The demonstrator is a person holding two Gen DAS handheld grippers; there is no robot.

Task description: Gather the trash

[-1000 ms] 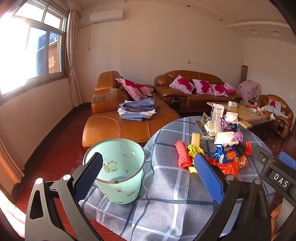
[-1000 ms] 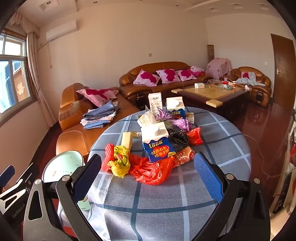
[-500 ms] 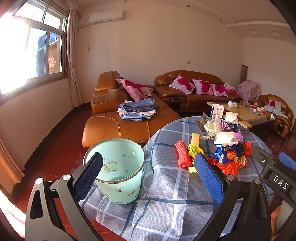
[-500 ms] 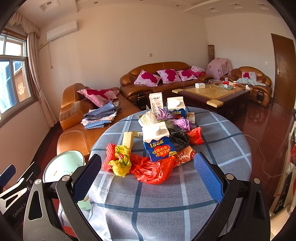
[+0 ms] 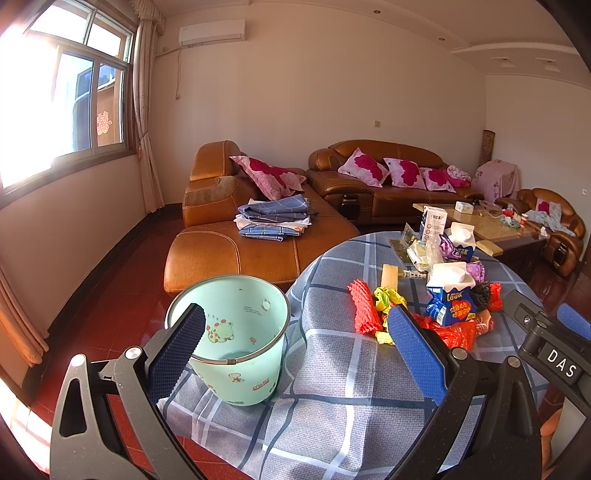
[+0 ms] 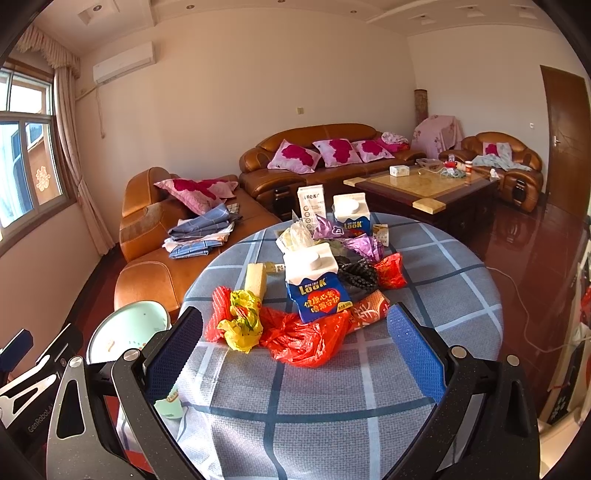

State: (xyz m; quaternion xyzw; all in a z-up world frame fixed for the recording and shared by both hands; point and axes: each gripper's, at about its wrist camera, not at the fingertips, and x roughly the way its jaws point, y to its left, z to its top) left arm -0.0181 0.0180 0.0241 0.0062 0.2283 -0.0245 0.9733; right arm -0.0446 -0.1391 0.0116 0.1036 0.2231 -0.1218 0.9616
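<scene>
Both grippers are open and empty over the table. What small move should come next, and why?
Probably ease the right gripper forward and down onto the red plastic bag. It is the nearest piece of the trash pile, directly between the open fingers, and the green bin at the table's left edge looks empty, so nothing has been collected.

I see a brown leather sofa (image 6: 325, 155) along the far wall with pink cushions (image 6: 293, 157) on it. A chaise (image 5: 255, 236) runs off its left end, with folded blue cloths (image 5: 273, 218) near its middle and a pink pillow (image 5: 269, 177) at its head. A coffee table (image 6: 421, 188) stands in front of the sofa, a small box (image 6: 399, 170) at its far-left corner. An armchair (image 6: 509, 162) sits beyond it, beside a brown door (image 6: 567, 140). I make out a window (image 5: 70, 99) with curtains (image 5: 146, 110) on the left wall, and an air conditioner (image 5: 211, 31) up high.
</scene>
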